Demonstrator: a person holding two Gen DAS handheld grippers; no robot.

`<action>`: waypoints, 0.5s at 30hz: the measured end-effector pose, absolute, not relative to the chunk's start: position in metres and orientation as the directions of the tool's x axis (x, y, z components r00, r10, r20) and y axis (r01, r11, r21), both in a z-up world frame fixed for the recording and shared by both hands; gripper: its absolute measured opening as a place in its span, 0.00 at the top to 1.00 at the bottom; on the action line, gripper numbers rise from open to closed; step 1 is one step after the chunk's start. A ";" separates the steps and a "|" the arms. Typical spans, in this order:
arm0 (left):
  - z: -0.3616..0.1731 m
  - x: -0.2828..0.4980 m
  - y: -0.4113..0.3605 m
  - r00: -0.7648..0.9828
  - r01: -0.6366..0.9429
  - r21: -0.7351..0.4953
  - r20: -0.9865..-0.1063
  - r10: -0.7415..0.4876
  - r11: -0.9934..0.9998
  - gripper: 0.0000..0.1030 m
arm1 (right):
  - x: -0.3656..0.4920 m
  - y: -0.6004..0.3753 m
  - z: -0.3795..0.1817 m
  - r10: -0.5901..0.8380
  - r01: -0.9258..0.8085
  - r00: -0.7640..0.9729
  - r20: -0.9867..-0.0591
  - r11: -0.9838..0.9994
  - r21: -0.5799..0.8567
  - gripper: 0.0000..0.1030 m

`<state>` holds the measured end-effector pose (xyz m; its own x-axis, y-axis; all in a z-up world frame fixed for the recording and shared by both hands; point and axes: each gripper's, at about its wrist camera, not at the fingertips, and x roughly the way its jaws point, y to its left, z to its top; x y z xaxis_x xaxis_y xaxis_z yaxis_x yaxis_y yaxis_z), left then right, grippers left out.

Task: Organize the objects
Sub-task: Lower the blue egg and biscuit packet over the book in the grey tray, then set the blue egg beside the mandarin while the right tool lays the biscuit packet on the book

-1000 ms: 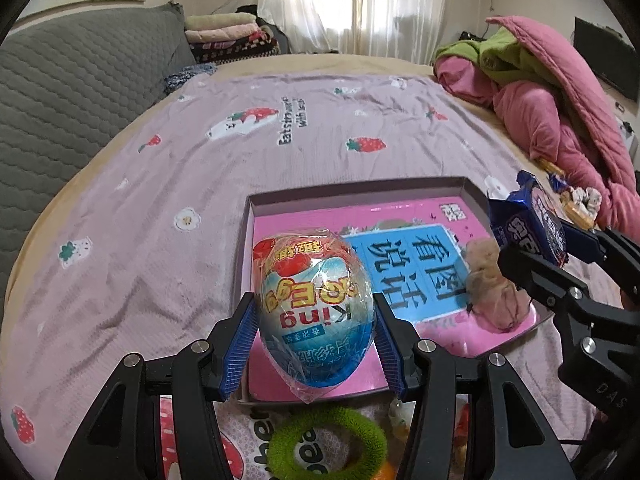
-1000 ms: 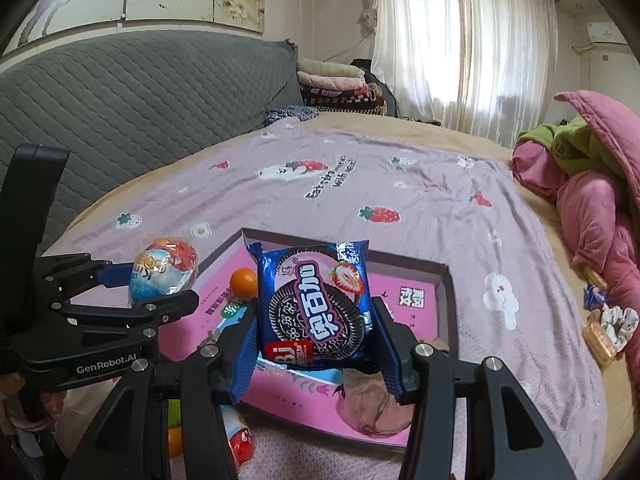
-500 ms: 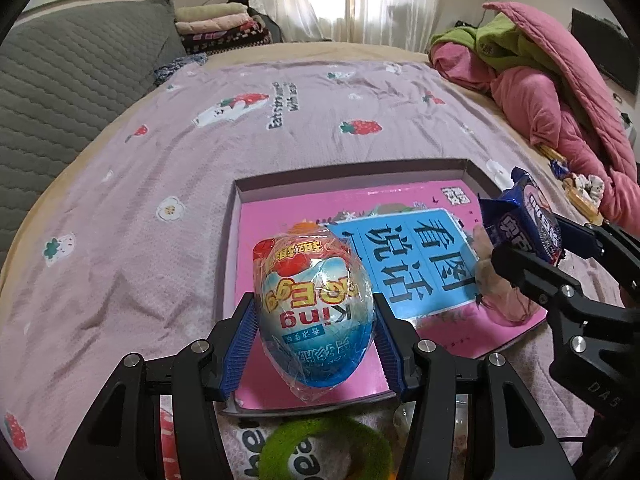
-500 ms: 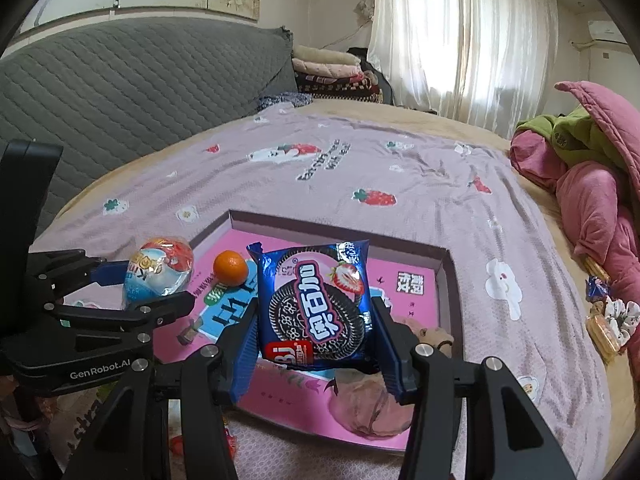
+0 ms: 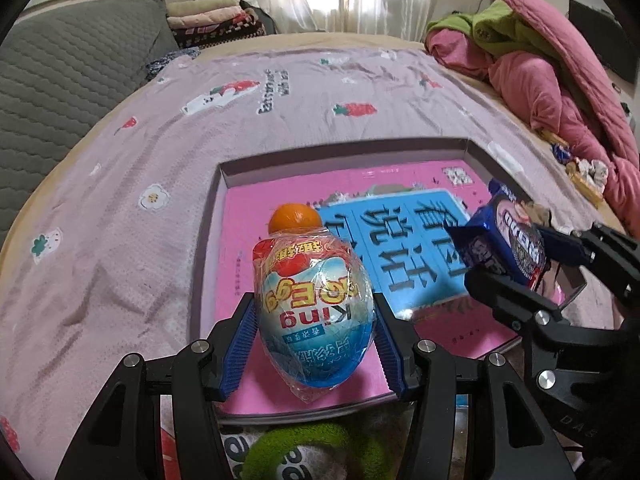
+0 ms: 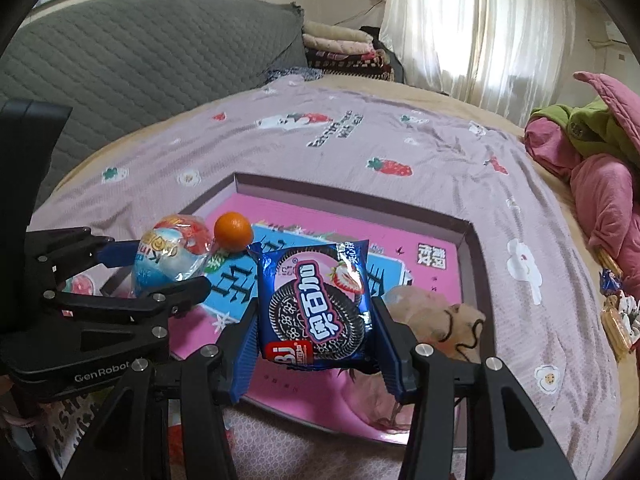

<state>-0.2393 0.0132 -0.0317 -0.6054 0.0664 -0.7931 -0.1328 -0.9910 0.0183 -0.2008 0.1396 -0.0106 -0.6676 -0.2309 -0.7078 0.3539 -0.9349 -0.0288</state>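
Bedspread beneath, shallow tray lies just ahead and below both my grippers; my left gripper clamps the toy egg nearer its left side, my right gripper pinches the upright cookie packet.

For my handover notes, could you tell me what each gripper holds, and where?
Left gripper: wrapped toy egg, by its sides. Right gripper: cookie packet, by its side edges.
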 end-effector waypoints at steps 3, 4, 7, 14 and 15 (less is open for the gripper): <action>-0.036 -0.238 0.019 -0.598 -0.152 0.025 -0.798 0.072 -0.988 0.45 | -0.203 0.141 -0.014 -0.224 0.347 -0.663 -0.715 -0.937 -0.029 0.50; -0.037 -0.238 0.021 -0.598 -0.155 0.030 -0.799 0.070 -0.987 0.45 | -0.204 0.142 -0.015 -0.220 0.344 -0.662 -0.717 -0.939 -0.030 0.50; -0.040 -0.241 0.022 -0.591 -0.160 0.018 -0.802 0.081 -0.987 0.45 | -0.207 0.144 -0.018 -0.208 0.332 -0.658 -0.724 -0.943 -0.031 0.50; -0.043 -0.247 0.020 -0.593 -0.161 0.013 -0.800 0.086 -0.987 0.45 | -0.211 0.145 -0.027 -0.194 0.328 -0.647 -0.738 -0.944 -0.040 0.50; -0.044 -0.249 0.020 -0.591 -0.158 0.012 -0.802 0.085 -0.987 0.45 | -0.212 0.145 -0.028 -0.194 0.331 -0.642 -0.741 -0.943 -0.040 0.50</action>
<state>-0.2486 0.0200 -0.0441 -0.5909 0.0845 -0.8023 -0.1579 -0.9874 0.0123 -0.2120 0.1451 -0.0282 -0.6425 -0.1944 -0.7412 0.3314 -0.9426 -0.0400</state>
